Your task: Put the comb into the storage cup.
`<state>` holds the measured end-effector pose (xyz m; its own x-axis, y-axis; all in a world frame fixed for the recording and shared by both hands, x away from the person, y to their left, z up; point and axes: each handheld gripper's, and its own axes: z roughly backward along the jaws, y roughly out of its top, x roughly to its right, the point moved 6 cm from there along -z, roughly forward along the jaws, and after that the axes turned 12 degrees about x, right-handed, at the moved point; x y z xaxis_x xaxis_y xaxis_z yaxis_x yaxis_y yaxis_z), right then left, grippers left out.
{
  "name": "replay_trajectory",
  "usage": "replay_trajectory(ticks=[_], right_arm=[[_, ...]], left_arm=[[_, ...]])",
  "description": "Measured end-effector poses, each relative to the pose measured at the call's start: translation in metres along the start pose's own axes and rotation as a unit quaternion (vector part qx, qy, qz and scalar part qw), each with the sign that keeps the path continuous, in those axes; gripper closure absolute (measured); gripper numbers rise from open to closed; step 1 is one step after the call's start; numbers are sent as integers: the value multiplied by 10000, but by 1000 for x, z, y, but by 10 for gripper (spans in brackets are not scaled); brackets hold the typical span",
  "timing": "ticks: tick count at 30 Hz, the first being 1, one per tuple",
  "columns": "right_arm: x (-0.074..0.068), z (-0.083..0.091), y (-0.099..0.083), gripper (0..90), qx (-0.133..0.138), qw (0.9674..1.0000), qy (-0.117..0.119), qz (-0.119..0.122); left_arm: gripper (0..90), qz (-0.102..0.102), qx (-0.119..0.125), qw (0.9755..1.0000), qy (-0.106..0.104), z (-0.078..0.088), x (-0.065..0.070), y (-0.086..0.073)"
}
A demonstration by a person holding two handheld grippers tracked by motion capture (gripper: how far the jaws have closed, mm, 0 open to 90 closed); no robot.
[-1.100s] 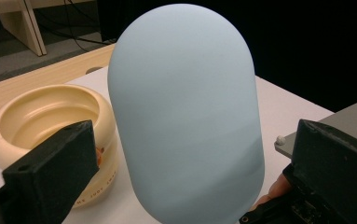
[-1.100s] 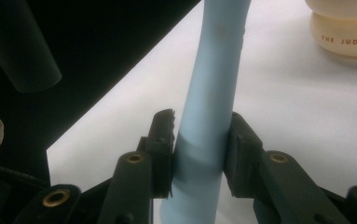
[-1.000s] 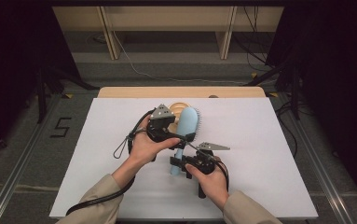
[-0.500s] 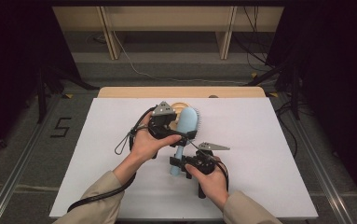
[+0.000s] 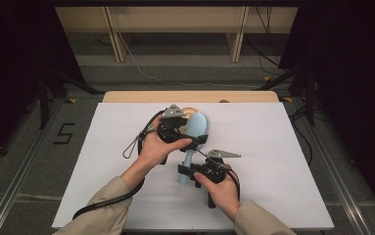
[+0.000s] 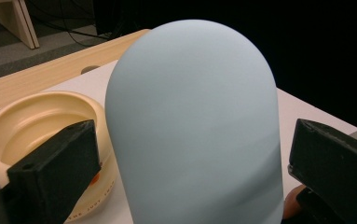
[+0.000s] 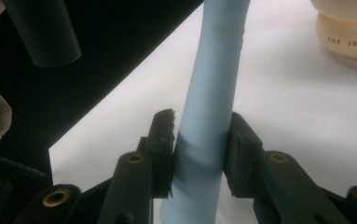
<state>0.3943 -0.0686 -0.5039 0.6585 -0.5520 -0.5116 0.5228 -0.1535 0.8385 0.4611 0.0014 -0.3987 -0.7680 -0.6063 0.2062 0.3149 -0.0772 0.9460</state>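
while clamped on the hairbrush [image 5: 193,142] handle, right tool [image 7: 198,154]; left tool [image 6: 185,154] wide around its head

From my screen, the white table [image 5: 283,147] sits evenly lit from above while the surroundings fall into near black. Shadows are soft. In the left gripper view, the pale blue brush [image 6: 195,126] looms close and slightly soft; the right gripper view is dim at left.

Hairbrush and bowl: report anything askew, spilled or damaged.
Nothing stands out. The right gripper clamps the blue hairbrush by its handle; its head sits between the left gripper's open jaws. The cream bowl looks upright, intact.
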Motion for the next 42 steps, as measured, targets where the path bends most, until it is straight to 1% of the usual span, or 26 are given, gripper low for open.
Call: replay_trajectory(ticks=[11, 16, 28, 42], right_arm=[[-1, 0, 0, 678, -9, 10000, 8, 8], [-1, 0, 0, 678, -11, 10000, 8, 11], [-2, 0, 0, 678, -19, 10000, 9, 24], [-2, 0, 0, 678, -19, 10000, 13, 34]], left_arm=[[14, 12, 7, 10000, 23, -5, -1, 4], [16, 18, -29, 10000, 38, -7, -2, 4], [37, 84, -6, 9999, 99, -9, -4, 4], [77, 111, -20, 9998, 144, -10, -4, 2]])
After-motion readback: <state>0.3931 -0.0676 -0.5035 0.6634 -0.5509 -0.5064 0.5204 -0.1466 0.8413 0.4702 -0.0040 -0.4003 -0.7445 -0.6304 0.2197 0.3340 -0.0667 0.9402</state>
